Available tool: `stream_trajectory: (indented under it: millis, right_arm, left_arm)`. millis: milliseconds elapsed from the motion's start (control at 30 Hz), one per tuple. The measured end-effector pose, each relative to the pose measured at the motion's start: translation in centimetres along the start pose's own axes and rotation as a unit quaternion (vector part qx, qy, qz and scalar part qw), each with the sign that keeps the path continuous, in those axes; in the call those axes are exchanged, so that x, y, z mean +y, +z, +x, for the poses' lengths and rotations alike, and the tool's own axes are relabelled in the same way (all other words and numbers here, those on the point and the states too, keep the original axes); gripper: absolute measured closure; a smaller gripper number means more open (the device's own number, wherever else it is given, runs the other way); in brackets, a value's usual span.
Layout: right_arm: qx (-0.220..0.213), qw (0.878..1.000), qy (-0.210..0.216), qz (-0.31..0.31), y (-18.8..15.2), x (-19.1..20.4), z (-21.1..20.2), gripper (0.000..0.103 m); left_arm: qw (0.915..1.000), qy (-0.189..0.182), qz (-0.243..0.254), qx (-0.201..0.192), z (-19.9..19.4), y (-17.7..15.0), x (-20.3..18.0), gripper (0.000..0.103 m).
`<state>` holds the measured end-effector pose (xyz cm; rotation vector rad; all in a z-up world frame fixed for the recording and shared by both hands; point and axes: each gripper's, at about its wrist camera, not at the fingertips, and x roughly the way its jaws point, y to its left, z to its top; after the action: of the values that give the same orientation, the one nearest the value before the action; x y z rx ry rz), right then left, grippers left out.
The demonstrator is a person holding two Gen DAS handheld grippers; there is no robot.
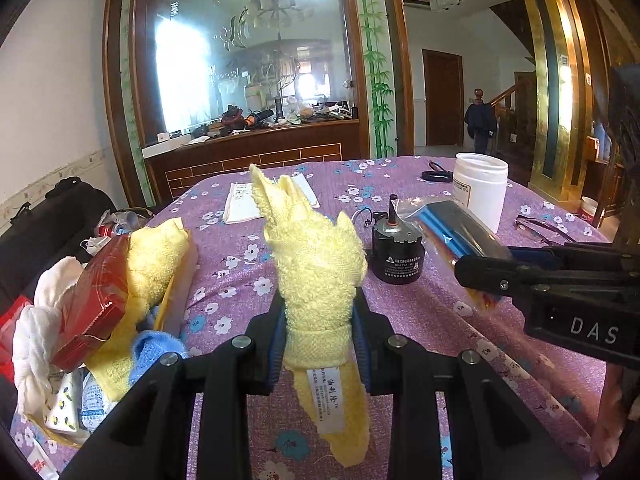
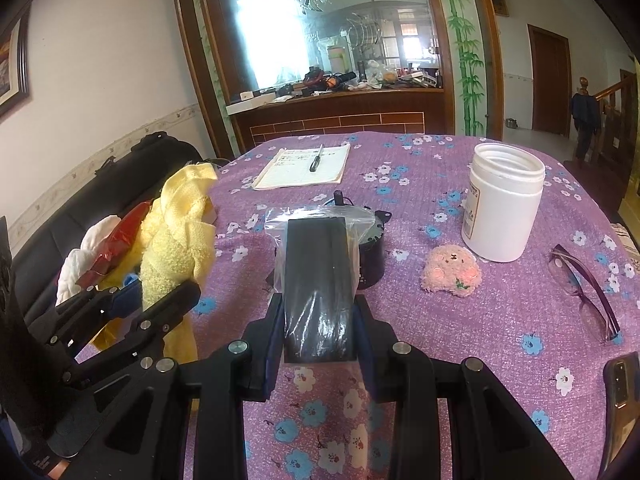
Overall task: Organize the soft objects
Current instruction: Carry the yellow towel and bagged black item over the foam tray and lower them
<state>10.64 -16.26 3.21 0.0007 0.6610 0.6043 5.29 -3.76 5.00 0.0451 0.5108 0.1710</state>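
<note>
My left gripper is shut on a yellow towel and holds it upright above the purple flowered tablecloth; it also shows in the right wrist view. My right gripper is shut on a dark block in a clear plastic bag; the bag also shows in the left wrist view. A pink plush toy lies on the cloth right of the right gripper. A basket at the table's left edge holds another yellow towel, a blue cloth and white cloth.
A black motor stands mid-table behind the bag. A white open jar, glasses, a notebook with a pen and a phone lie on the table. A red box rests in the basket. A black sofa is left.
</note>
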Motion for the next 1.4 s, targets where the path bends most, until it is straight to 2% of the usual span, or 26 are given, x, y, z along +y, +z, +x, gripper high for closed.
stream_trajectory:
  millis: [300, 733, 1067, 1400]
  right_arm:
    - [-0.009, 1.000, -0.001, 0.005, 0.1, -0.2, -0.1, 0.068]
    - [-0.015, 0.999, -0.001, 0.029, 0.4, -0.1, -0.4, 0.068]
    - [-0.018, 0.998, 0.059, 0.025, 0.5, 6.3, -1.5, 0.067]
    - [-0.007, 0.995, 0.098, -0.013, 2.0, 13.0, -0.3, 0.067]
  left_arm:
    - [0.9999, -0.008, 0.000, -0.011, -1.1, 0.3, 0.2, 0.075]
    - [0.9988, -0.015, -0.007, -0.045, -6.4, 0.9, 2.3, 0.074]
    - [0.9973, 0.021, -0.037, -0.060, -9.1, 0.1, 7.2, 0.074]
    - [0.9914, 0.084, -0.090, -0.045, -8.9, -1.8, 14.3, 0.074]
